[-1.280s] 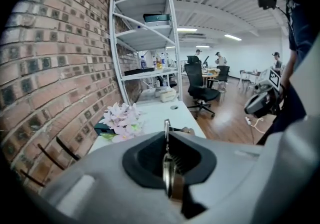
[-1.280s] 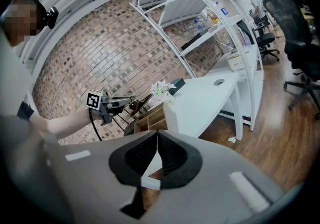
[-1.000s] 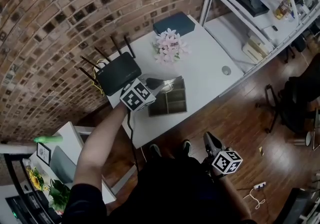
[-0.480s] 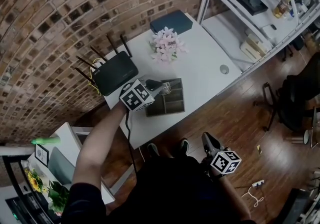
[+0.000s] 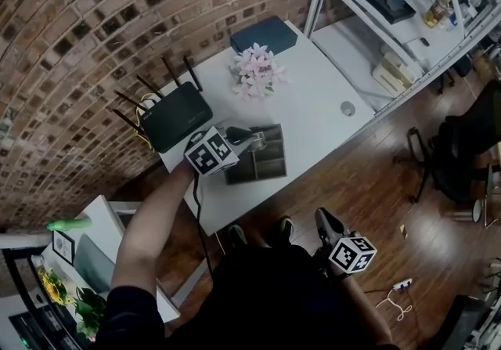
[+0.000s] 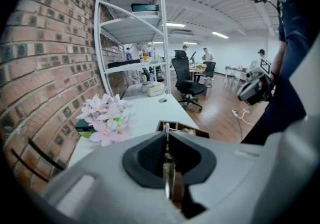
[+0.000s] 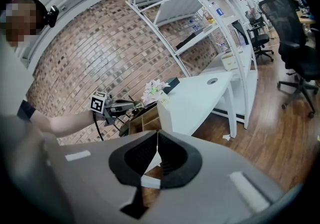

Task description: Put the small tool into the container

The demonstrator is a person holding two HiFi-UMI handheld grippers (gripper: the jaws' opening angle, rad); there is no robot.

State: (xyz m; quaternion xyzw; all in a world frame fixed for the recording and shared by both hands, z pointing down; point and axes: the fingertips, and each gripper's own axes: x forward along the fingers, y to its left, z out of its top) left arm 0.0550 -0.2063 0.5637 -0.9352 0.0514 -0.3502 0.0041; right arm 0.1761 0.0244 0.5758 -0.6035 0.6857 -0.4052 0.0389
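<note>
My left gripper (image 5: 257,138) hovers over the back left of the dark compartmented container (image 5: 266,163) on the white table (image 5: 313,117). It is shut on the small tool (image 6: 167,165), a thin metal piece that stands upright between the pads and sticks out past them. In the left gripper view the container (image 6: 189,130) shows just beyond the tool's tip. My right gripper (image 5: 325,220) hangs low beside the person's legs over the wooden floor, shut with nothing in it (image 7: 157,139). The right gripper view also shows the left gripper (image 7: 120,104) and the container (image 7: 141,117) from afar.
A black router (image 5: 178,115) with antennas stands left of the container. Pink flowers (image 5: 257,72) and a dark blue box (image 5: 264,33) sit behind it. A small round disc (image 5: 347,109) lies near the table's right edge. A white shelf unit (image 5: 391,19) and an office chair (image 5: 450,160) stand to the right.
The left gripper stays over the container with the tool in it; only the head view has drifted slightly. The right gripper has not moved.
</note>
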